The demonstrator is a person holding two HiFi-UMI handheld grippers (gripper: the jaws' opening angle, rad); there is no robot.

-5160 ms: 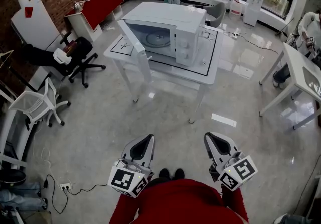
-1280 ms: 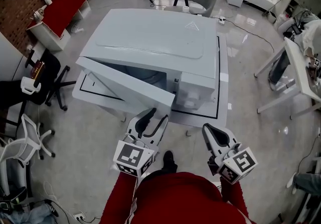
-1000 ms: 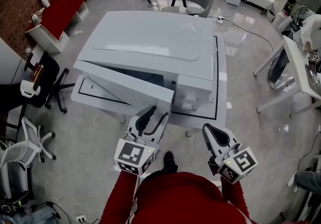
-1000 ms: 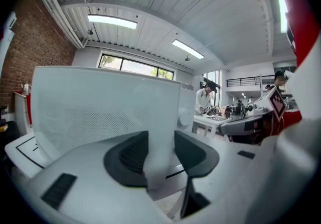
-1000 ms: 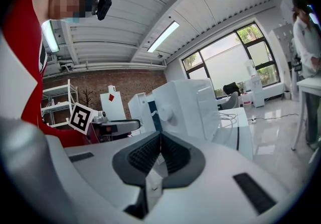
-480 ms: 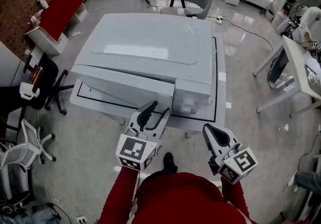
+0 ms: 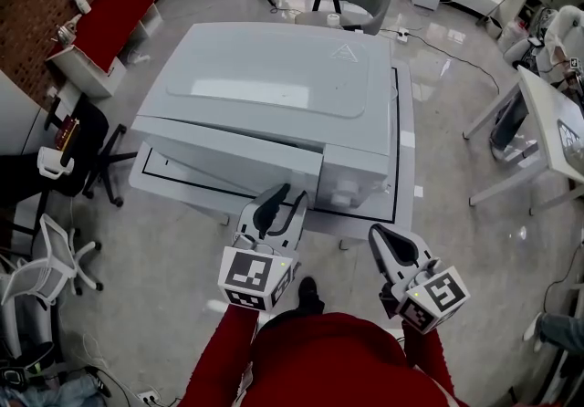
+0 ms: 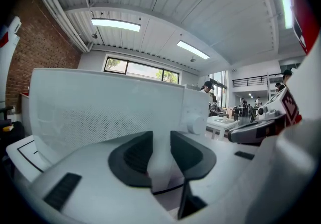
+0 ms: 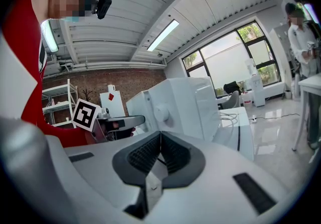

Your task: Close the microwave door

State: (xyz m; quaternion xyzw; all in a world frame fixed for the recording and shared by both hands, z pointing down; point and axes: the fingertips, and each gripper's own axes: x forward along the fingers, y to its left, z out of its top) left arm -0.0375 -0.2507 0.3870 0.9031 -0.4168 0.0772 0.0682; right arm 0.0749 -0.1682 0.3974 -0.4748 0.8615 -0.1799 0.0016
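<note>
White microwave door (image 7: 228,157) just ahead of left tool (image 7: 290,197), jaws closing empty

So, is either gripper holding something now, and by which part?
Nothing is held. The left gripper is at the microwave door, its jaws closing with nothing between them. The right gripper is shut and empty.
</note>
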